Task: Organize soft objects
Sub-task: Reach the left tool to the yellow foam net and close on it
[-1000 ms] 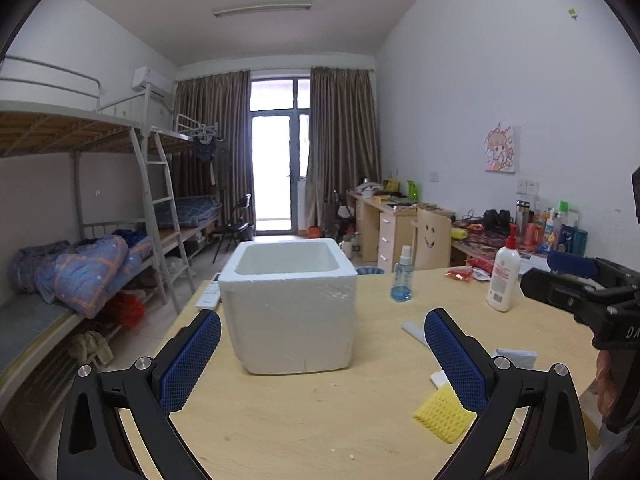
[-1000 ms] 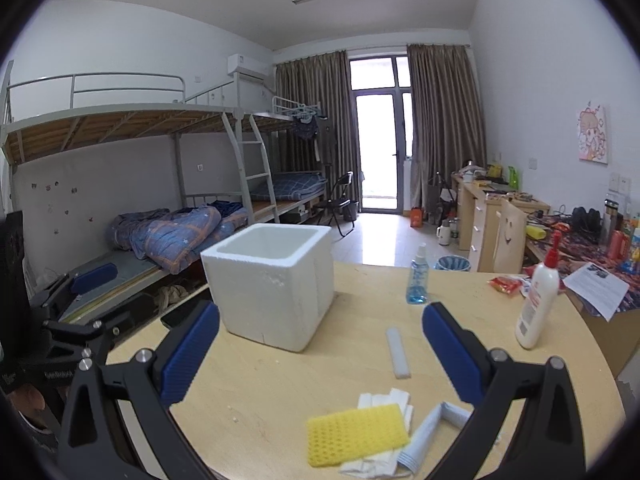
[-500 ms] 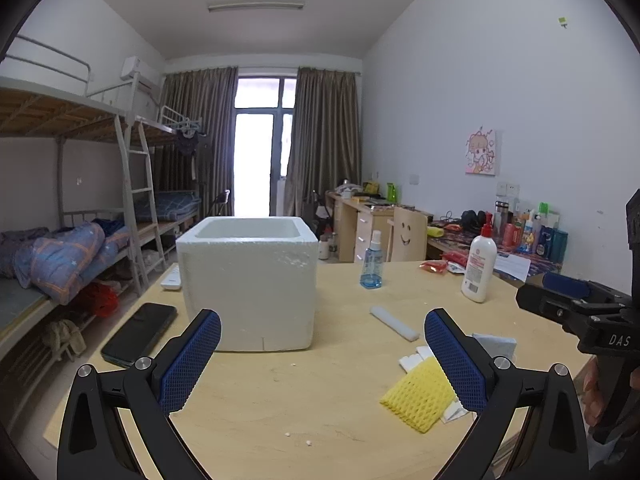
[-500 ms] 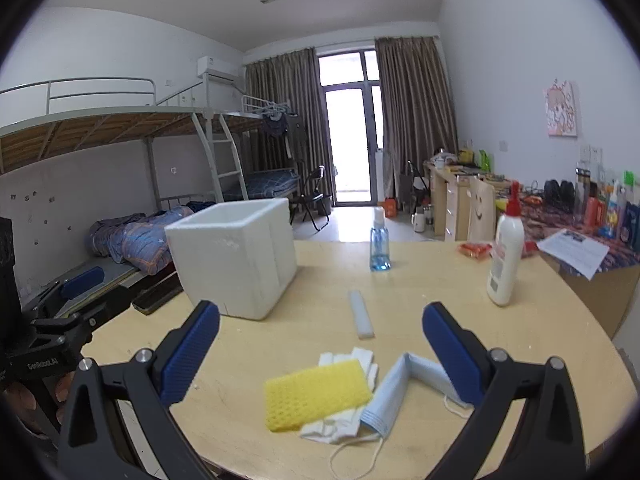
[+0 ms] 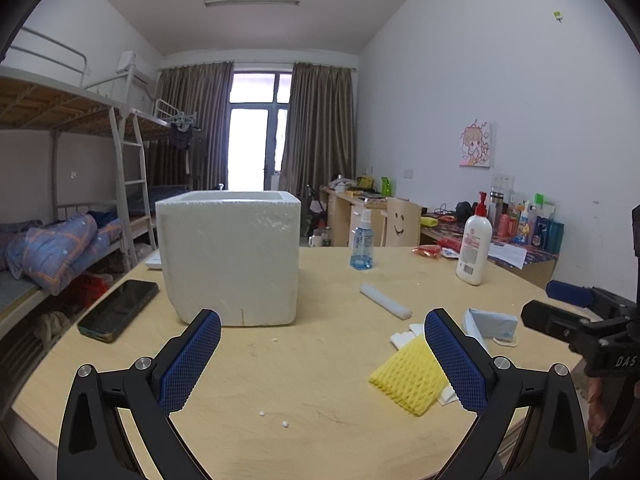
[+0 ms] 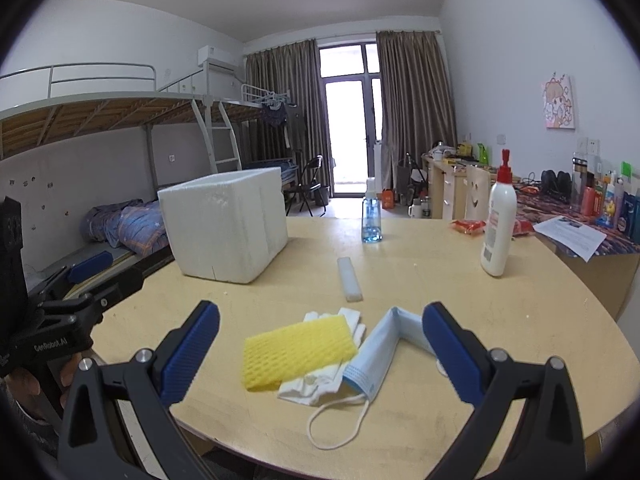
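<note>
A white foam box (image 5: 230, 258) (image 6: 226, 226) stands open-topped on the round wooden table (image 5: 320, 360). Near the table's front lie a yellow foam net (image 6: 298, 350) (image 5: 408, 380), a white cloth (image 6: 316, 386) under it, a blue face mask (image 6: 382, 354) (image 5: 490, 324) and a white foam stick (image 6: 349, 279) (image 5: 385, 301). My left gripper (image 5: 320, 362) is open above bare table in front of the box. My right gripper (image 6: 320, 354) is open, low over the yellow net and mask, holding nothing.
A black phone (image 5: 119, 310) lies left of the box. A blue spray bottle (image 6: 371, 216) and a white pump bottle (image 6: 499, 224) stand at the back. Red packets (image 6: 468, 226) lie beyond. Bunk beds and desks surround the table.
Both grippers have dropped lower and closer to the table; the box top has sunk out of the left view. The right gripper has drawn nearer the soft pile. Both stay open.
</note>
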Action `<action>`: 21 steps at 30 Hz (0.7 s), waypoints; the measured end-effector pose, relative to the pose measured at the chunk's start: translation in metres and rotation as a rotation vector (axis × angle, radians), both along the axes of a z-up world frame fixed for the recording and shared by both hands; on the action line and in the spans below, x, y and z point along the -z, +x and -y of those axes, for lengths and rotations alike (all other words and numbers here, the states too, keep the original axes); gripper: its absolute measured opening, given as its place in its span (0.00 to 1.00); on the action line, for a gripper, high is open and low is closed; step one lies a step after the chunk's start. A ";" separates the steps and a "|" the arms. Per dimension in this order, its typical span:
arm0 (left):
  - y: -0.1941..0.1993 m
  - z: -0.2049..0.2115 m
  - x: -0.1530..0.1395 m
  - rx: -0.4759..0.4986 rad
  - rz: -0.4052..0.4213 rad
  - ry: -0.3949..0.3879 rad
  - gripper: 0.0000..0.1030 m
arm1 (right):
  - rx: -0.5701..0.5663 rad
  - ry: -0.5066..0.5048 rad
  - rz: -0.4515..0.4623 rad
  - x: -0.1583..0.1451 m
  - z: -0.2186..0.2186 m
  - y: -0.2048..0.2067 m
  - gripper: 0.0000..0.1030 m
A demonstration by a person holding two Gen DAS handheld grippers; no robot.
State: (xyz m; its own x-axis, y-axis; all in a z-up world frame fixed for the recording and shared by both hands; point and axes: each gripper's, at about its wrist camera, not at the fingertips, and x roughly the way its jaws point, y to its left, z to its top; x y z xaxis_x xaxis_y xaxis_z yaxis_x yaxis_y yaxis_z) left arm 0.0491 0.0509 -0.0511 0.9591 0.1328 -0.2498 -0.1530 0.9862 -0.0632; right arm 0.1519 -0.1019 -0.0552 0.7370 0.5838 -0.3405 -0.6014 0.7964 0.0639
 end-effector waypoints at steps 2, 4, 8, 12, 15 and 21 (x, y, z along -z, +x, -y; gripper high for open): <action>0.004 0.001 0.002 0.006 -0.014 -0.002 0.99 | 0.013 -0.007 -0.010 0.004 0.001 0.003 1.00; 0.008 0.001 0.004 0.010 -0.027 -0.010 0.99 | 0.024 -0.012 -0.019 0.007 0.003 0.006 1.00; 0.018 0.006 0.008 0.043 -0.056 -0.030 0.99 | 0.042 -0.004 -0.041 0.009 0.011 0.014 1.00; 0.028 0.015 0.013 0.087 -0.086 -0.015 0.99 | 0.051 -0.011 -0.048 0.012 0.017 0.016 1.00; 0.037 0.023 0.016 0.134 -0.114 -0.001 0.99 | 0.069 -0.016 -0.058 0.015 0.021 0.019 1.00; 0.059 0.032 0.026 0.203 -0.178 -0.008 0.99 | 0.099 -0.032 -0.096 0.023 0.030 0.034 1.00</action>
State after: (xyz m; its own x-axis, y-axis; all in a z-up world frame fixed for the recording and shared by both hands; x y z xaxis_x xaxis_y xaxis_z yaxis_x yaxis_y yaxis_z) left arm 0.1085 0.0187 -0.0767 0.9068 -0.0606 -0.4172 0.0386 0.9974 -0.0609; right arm 0.1864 -0.1324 -0.0782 0.7537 0.4976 -0.4293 -0.5122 0.8541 0.0907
